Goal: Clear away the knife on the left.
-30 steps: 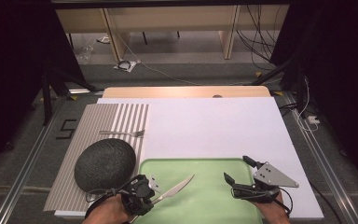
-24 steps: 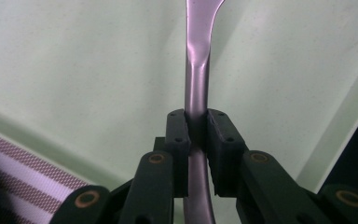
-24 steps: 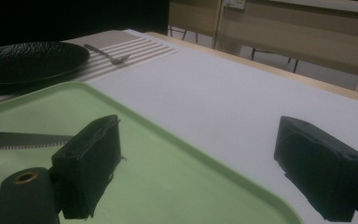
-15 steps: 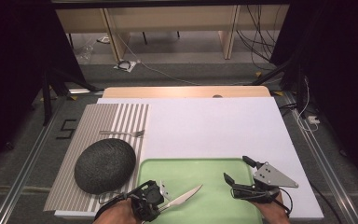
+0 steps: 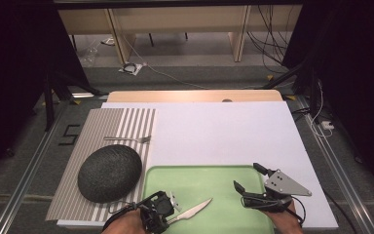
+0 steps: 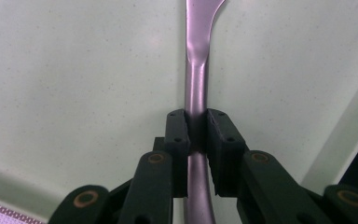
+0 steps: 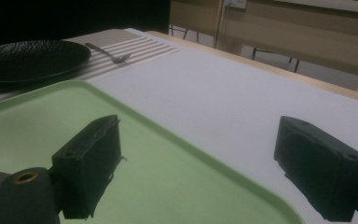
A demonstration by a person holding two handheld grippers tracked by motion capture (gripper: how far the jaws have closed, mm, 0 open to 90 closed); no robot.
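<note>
A silver table knife [image 5: 195,209] sticks out from my left gripper [image 5: 168,217], which is shut on its handle at the near left corner of the green tray [image 5: 199,178]. In the left gripper view both pads clamp the knife [image 6: 196,84] handle at the left gripper [image 6: 197,126], and the blade runs ahead just above the tray [image 6: 74,70]; whether it touches I cannot tell. My right gripper [image 5: 248,176] stands open over the tray's right edge. In its own view the right gripper [image 7: 205,149] has nothing between its pads.
A black textured plate [image 5: 109,173] lies on a striped placemat [image 5: 126,122] left of the tray, with a fork [image 5: 126,139] just beyond it. White table covering [image 5: 224,131] stretches behind the tray. Plate [image 7: 28,58] and fork [image 7: 107,53] appear far off.
My left gripper has sunk and shifted toward the near edge and slightly right with the knife, whose blade now lies flatter over the tray. The right gripper has stayed put.
</note>
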